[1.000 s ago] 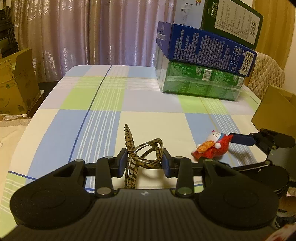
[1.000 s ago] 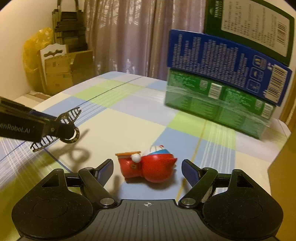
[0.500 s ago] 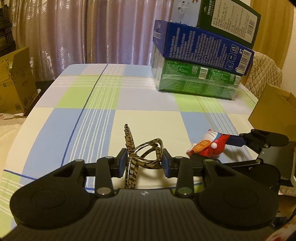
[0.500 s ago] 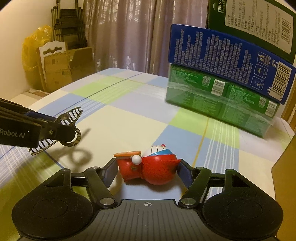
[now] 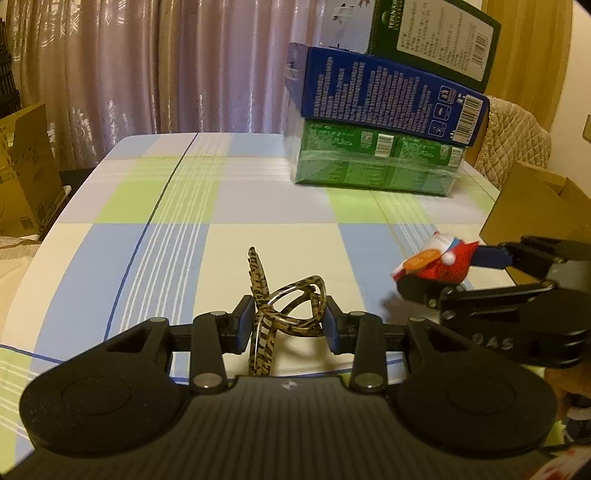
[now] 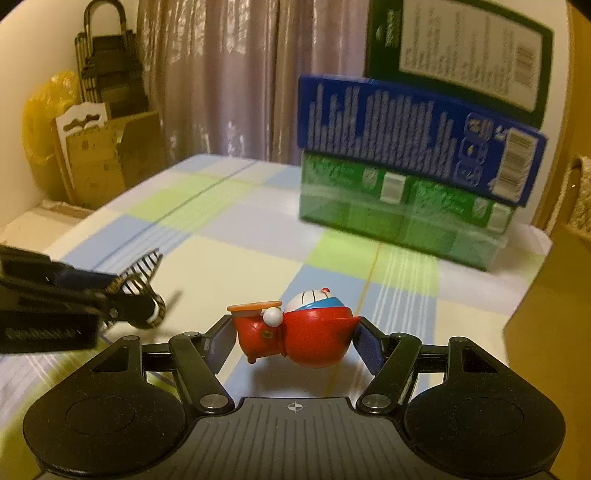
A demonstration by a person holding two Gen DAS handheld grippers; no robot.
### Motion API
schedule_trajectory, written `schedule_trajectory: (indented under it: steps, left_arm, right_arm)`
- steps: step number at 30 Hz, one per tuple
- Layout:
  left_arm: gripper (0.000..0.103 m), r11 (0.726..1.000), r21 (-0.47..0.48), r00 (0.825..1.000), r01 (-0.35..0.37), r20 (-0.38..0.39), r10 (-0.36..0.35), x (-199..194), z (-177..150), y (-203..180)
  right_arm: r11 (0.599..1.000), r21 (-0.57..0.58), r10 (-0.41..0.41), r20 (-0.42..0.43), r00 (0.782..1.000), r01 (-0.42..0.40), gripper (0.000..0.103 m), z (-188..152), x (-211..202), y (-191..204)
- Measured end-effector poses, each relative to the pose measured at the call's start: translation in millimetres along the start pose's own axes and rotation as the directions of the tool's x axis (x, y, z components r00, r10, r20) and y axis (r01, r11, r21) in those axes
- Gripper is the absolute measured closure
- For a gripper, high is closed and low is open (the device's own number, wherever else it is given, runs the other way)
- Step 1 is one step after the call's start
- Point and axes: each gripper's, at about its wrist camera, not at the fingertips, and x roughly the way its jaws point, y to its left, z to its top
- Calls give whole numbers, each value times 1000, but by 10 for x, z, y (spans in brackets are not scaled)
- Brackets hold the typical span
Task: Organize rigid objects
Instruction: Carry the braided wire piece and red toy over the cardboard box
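Note:
My left gripper (image 5: 288,321) is shut on a tortoiseshell hair claw clip (image 5: 284,306) and holds it above the checked tablecloth (image 5: 184,206). The clip also shows in the right wrist view (image 6: 142,271), at the left. My right gripper (image 6: 295,338) is shut on a red and white Doraemon toy figure (image 6: 299,332), lifted off the cloth with its shadow below. In the left wrist view the toy (image 5: 439,260) sits at the right, held in the right gripper (image 5: 443,266).
A stack of boxes stands at the back right: green (image 5: 376,162), blue (image 5: 388,99), dark green (image 5: 432,33) on top. An open cardboard box (image 5: 535,206) is at the table's right edge. More cardboard (image 5: 26,166) stands left of the table. Curtains hang behind.
My right gripper closed on the toy figure and lifted it off the cloth. My left gripper kept hold of the hair clip and moved slightly forward.

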Motion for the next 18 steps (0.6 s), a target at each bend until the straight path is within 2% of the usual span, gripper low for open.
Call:
schedule_trajectory:
  steps: [15,18]
  left_arm:
    - [70,1000,2,1000,16,7,-16,-352,-111,-233]
    - [70,999,-31,1000,18,9,-18,-490,-155,-258]
  right_arm:
    - [994,113,-12,-13,1000,14,37,-7,-690,-96]
    - [992,126,-12,2,1000,12,37,-37,-901,-75]
